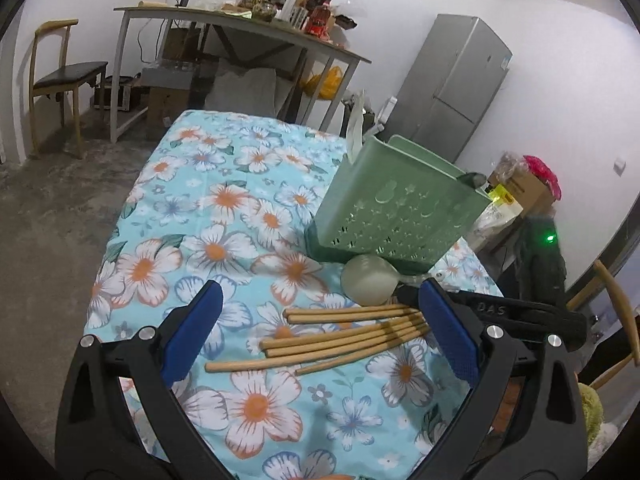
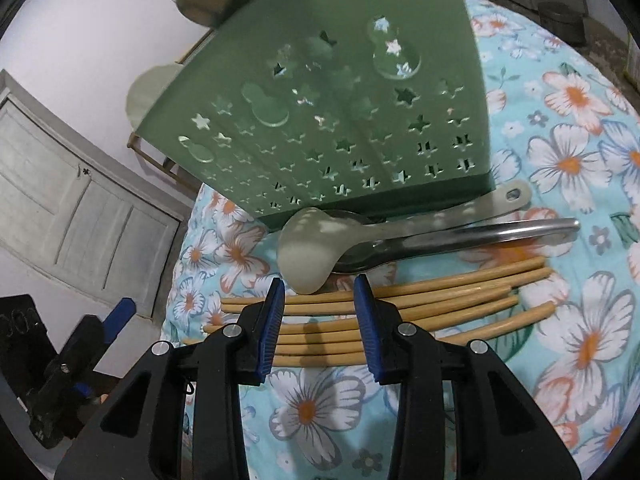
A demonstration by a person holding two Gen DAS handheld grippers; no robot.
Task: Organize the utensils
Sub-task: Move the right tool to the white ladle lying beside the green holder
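Observation:
Several wooden chopsticks (image 1: 340, 340) lie on the floral cloth in front of a green perforated utensil holder (image 1: 396, 208). A pale green spoon (image 1: 370, 280) rests between them. In the right wrist view the chopsticks (image 2: 440, 300) lie below the pale spoon (image 2: 308, 252), which overlaps a steel spoon (image 2: 480, 234), at the foot of the holder (image 2: 340, 112). My left gripper (image 1: 320, 304) is open and empty, above the chopsticks' left ends. My right gripper (image 2: 320, 292) is open, its fingers straddling the chopsticks' middle; it also shows in the left wrist view (image 1: 500, 312).
The floral-cloth table (image 1: 224, 200) ends at a concrete floor on the left. A cluttered grey table (image 1: 240, 28), a chair (image 1: 60, 76), a fridge (image 1: 452, 84) and boxes (image 1: 520, 188) stand behind. A white door (image 2: 80, 200) shows in the right wrist view.

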